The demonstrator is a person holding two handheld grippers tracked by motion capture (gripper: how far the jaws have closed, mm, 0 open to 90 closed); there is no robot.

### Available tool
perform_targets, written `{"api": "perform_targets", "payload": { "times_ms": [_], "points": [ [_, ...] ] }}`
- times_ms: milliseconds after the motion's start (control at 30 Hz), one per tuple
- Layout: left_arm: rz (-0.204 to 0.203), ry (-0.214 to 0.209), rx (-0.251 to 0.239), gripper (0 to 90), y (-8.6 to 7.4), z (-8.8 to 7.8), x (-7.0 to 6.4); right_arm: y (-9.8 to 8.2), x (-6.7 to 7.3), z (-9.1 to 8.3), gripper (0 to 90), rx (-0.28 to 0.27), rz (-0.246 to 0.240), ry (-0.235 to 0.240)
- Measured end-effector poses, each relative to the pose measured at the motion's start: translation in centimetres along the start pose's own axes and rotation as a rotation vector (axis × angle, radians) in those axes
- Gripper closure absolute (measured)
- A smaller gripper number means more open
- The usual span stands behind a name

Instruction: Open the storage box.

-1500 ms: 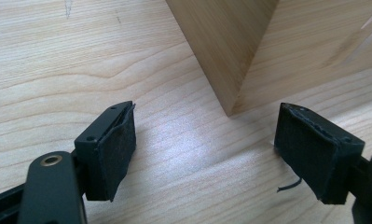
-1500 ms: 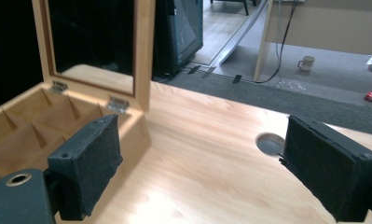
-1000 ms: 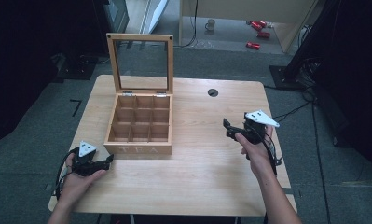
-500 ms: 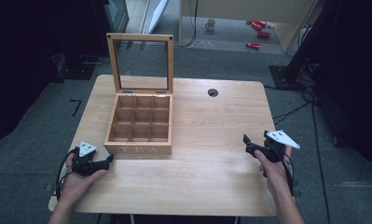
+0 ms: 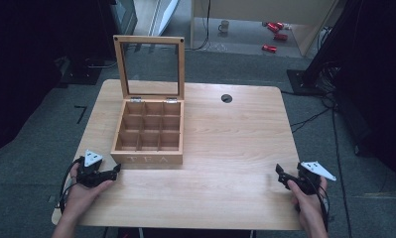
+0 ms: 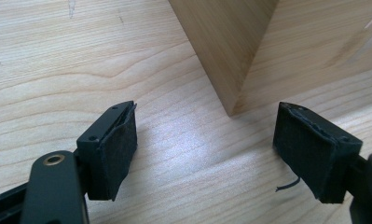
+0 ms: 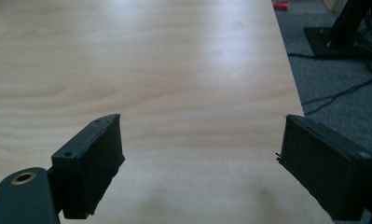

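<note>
While the wooden tea box (image 5: 150, 133) is sitting on the left half of the table (image 5: 235, 134), its glass-paned lid (image 5: 149, 67) is standing upright on two hinges at the far edge, showing nine square compartments in three rows of three, all of them looking bare. The letters TEA are showing on the box's near wall. The box is resting squarely, its near wall running along the table's near-left area and its back toward the far edge.

Just beside the box's near left corner, the left gripper (image 5: 117, 169) is lying low over the table in the person's left hand (image 5: 81, 191), its grey three-cornered plate facing up and its jaws pointing toward the box. In the left gripper view its two black jaws are standing wide apart with nothing between them, and the corner of the box (image 6: 230, 60) is rising close ahead, not touching either pad.

Well apart from the box, near the table's near right corner, the right gripper (image 5: 281, 174) is sitting in the person's right hand (image 5: 309, 203), a cable trailing back along the wrist. In the right gripper view its jaws are also spread wide and holding nothing, looking out over bare wood (image 7: 174, 70) with the table's right edge and grey floor (image 7: 342, 93) beyond.

A round dark grommet hole (image 5: 227, 98) is showing in the tabletop toward the far edge, right of the lid. On the floor past the table, a mug (image 5: 225, 26) and some red objects (image 5: 274, 34) are lying.
</note>
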State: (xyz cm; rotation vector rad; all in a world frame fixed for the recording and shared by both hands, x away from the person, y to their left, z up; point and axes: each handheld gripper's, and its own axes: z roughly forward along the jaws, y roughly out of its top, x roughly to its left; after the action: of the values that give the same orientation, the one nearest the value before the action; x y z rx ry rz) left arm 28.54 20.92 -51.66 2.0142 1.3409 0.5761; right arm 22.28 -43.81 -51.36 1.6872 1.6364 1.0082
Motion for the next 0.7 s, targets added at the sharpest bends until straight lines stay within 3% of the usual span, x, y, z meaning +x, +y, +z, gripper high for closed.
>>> {"api": "perform_targets", "payload": {
  "times_ms": [33,233,267,300,333,433,500,700],
  "points": [
    [0.0,0.0,0.0,22.2,0.0,0.0,0.0,-0.8,0.0,0.0,12.4,0.036,-0.014,-0.013],
    [0.0,0.0,0.0,22.2,0.0,0.0,0.0,-1.5,0.7,-0.5,12.6,0.071,-0.059,-0.025],
    [-0.001,0.0,0.0,22.2,0.0,0.0,0.0,-1.6,1.0,-0.5,12.6,0.089,-0.084,-0.039],
    [0.0,0.0,0.0,22.2,0.0,0.0,0.0,-1.7,1.5,-0.2,11.9,0.14,-0.137,-0.056],
    [0.0,0.0,0.0,22.2,0.0,0.0,0.0,-1.7,1.7,-0.1,11.2,0.148,-0.154,-0.052],
    [-0.001,0.0,0.0,22.2,0.0,0.0,0.0,-1.6,1.8,0.0,11.3,0.15,-0.158,-0.041],
    [-0.002,-0.001,0.0,22.3,0.0,0.0,0.0,-1.5,1.3,0.1,11.0,0.17,-0.111,-0.008],
    [-0.001,-0.001,0.0,22.3,0.0,0.0,0.0,-1.5,1.2,0.1,10.8,0.171,-0.118,-0.004]
  ]
}}
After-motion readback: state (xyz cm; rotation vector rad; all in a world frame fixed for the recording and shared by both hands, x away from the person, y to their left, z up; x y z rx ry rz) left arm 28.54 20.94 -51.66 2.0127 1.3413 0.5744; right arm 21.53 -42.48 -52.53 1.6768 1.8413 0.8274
